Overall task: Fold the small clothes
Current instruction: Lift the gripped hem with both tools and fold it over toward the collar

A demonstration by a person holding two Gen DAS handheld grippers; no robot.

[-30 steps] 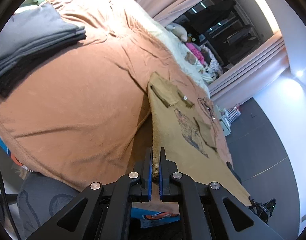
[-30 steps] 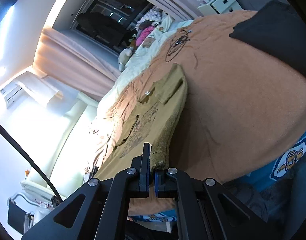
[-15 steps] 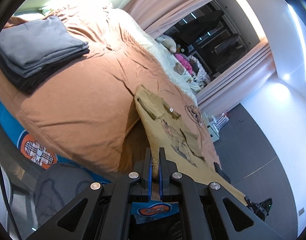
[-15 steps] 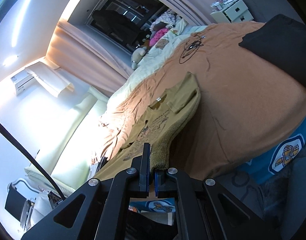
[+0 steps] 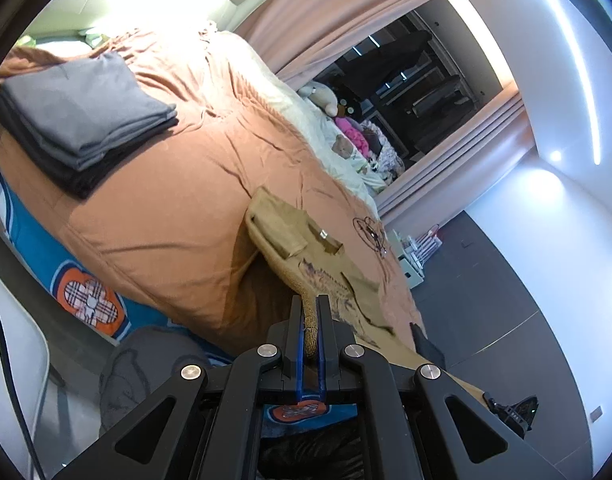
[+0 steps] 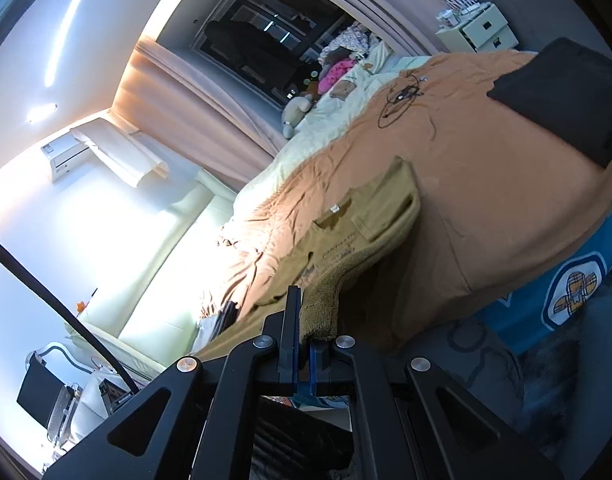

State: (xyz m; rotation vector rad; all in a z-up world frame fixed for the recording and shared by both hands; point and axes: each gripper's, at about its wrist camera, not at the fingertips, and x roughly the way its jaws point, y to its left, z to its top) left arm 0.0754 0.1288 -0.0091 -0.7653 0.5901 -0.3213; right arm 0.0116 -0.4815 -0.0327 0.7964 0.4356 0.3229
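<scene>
- On the orange bedspread (image 5: 154,208), a tan t-shirt (image 5: 302,236) lies with its collar end resting on the bed and its hem end lifted off the near edge of the bed.
- Its printed front faces up, both sleeves folded in over the chest, a small white label showing at the neckline.
- At the hem, the left gripper (image 5: 311,320) is clamped on one bunched corner of the t-shirt, jaws together on the cloth.
- The right gripper (image 6: 306,316) is pinched on the other hem corner, cloth bulging out over its jaws.
- Beyond the t-shirt's collar, a tangled black cable (image 6: 402,98) lies on the bedspread.
- To one side of the t-shirt, well apart from it, sits a stack of folded grey and black clothes (image 5: 78,120).
- Past the t-shirt, soft toys (image 5: 326,98) lie at the far side of the bed near the curtains.
</scene>
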